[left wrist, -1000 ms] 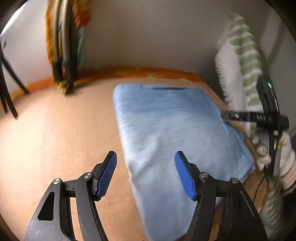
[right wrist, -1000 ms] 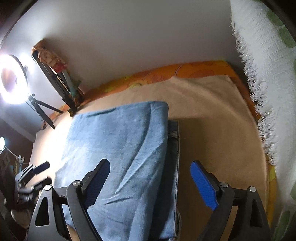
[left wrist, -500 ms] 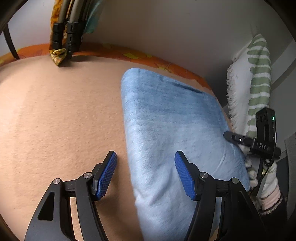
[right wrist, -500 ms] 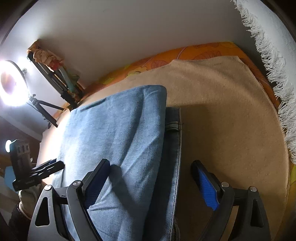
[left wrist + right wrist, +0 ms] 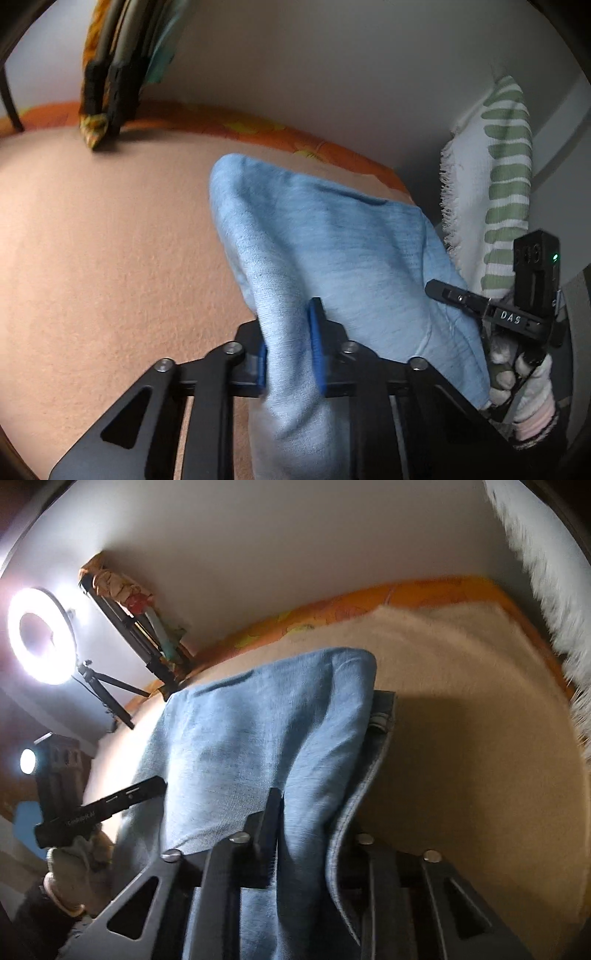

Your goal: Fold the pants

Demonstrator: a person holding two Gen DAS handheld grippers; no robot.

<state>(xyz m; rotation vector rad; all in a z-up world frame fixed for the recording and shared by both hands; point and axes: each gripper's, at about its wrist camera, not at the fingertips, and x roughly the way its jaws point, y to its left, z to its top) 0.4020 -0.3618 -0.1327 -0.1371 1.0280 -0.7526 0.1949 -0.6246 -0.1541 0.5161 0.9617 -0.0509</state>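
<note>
The light blue denim pants (image 5: 325, 251) lie folded on a beige blanket (image 5: 110, 258). My left gripper (image 5: 290, 354) is shut on the near left edge of the pants, which bunch up between its blue pads. My right gripper (image 5: 306, 834) is shut on the near right edge of the pants (image 5: 251, 746), and the cloth hides its right finger. Both near corners are lifted off the blanket. The darker waistband layer (image 5: 380, 738) shows beneath the top layer on the right. The other gripper shows at the side of each view, in a gloved hand.
A white fringed throw with green stripes (image 5: 495, 177) hangs at the right. A bundle of dark poles and cloth (image 5: 110, 74) leans on the wall at the back left. A lit ring light on a tripod (image 5: 40, 635) stands at the left. An orange patterned sheet (image 5: 258, 129) edges the blanket.
Both grippers were open above the near edge of the pants. They have moved down and closed on the near edge, and the cloth has lifted and bunched.
</note>
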